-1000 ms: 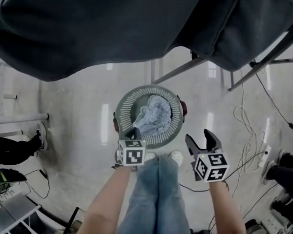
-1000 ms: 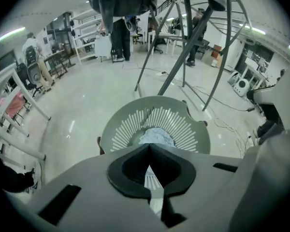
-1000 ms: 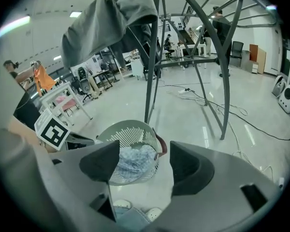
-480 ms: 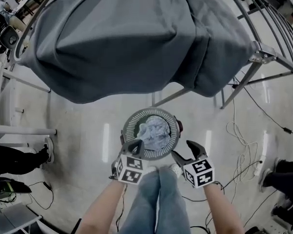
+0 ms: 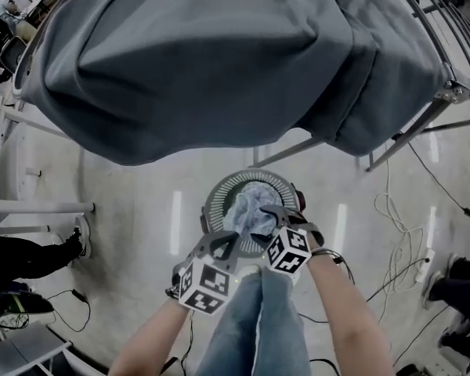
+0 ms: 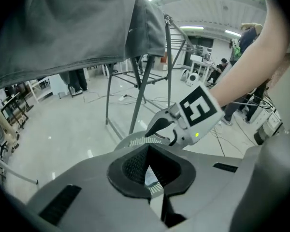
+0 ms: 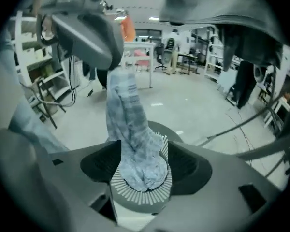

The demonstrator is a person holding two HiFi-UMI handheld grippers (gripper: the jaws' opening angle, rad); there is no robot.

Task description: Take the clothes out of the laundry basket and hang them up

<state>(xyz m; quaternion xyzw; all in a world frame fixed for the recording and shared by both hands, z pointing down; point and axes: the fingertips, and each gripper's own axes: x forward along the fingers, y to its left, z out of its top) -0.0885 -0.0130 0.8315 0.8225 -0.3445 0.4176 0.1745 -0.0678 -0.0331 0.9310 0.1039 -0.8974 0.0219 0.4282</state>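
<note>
A round slatted laundry basket (image 5: 219, 192) stands on the floor below me with a light blue garment (image 5: 249, 206) in it. My left gripper (image 5: 225, 243) is at the basket's near rim, shut on the garment's top end. In the right gripper view the garment (image 7: 130, 124) stretches up from the basket (image 7: 160, 185) to the left gripper (image 7: 94, 33). My right gripper (image 5: 268, 219) hovers over the basket, open, with the lifted cloth between its jaws (image 7: 142, 170). A big grey garment (image 5: 219, 53) hangs on the drying rack (image 5: 423, 124) above.
The rack's legs (image 5: 294, 149) slant down just behind the basket. Cables (image 5: 392, 210) trail on the floor to the right. A person's shoes (image 5: 74, 237) and dark legs are at the left. My own jeans-clad legs (image 5: 254, 327) stand just short of the basket.
Both grippers have moved forward to the basket. The right one has swung left over it, and the blue garment is now drawn up by the left gripper.
</note>
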